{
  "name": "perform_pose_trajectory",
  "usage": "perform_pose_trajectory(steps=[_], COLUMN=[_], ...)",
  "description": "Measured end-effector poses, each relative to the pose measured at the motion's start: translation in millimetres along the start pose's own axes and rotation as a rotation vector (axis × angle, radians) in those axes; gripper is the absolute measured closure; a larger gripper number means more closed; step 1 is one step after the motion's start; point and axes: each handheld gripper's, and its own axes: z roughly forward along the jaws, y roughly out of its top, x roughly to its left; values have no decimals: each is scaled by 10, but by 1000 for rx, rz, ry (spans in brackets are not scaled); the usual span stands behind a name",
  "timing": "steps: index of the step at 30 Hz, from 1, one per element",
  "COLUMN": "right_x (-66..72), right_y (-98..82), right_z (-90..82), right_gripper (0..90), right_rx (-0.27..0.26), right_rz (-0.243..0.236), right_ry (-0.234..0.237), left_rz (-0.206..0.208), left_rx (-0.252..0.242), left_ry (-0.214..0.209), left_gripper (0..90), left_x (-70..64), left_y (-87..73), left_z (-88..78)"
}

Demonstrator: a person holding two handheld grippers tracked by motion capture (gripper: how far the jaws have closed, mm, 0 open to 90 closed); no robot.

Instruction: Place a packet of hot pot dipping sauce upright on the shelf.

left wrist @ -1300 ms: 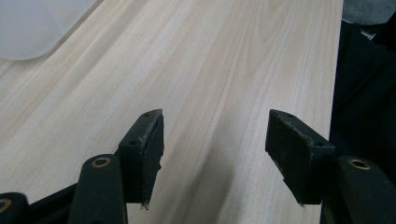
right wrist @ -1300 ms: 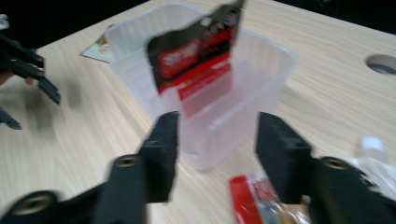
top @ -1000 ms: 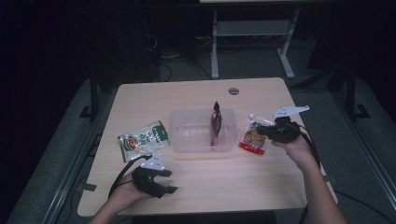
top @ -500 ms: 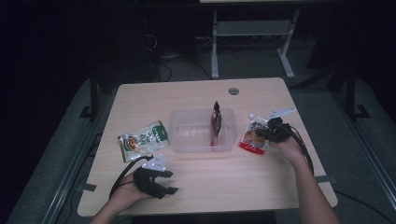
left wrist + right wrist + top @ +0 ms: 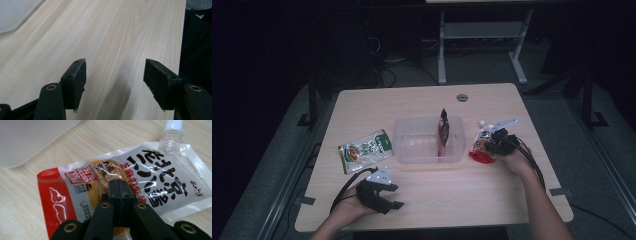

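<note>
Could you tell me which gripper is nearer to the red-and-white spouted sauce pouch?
Right. The right gripper sits shut directly over the red-and-white spouted sauce pouch; the left gripper rests open far across the table.

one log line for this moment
right claw: shut, over spout pouch | left claw: open, empty | bin: holds dark packet

I'm working in what looks like a lab or recording room: a pale wooden table [image 5: 427,200] on grey carpet [image 5: 272,165], dark surroundings, cables [image 5: 392,75] trailing on the floor behind, and a white metal stand [image 5: 482,45] past the far edge.
</note>
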Motion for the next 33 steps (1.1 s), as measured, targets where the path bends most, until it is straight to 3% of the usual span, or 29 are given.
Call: perform_pose_trajectory(steps=[5, 11, 22, 33], right_x=[3, 99, 404, 773], right_y=[-16, -30, -118, -189], right_z=[-28, -75, -205, -300], right_gripper=[900, 900, 900, 900], right_rx=[20, 58, 112, 127], right_rz=[-2, -43, -120, -213], right_ry=[44, 76, 139, 186], left_rz=[-2, -2, 3, 1], left_rx=[1, -5, -9, -16], left_ry=[3, 4, 7, 12], left_gripper=[345, 345, 345, 345], left_x=[11, 10, -5, -10], left_y=[-5, -7, -4, 0], left_z=[-10, -13, -15, -6])
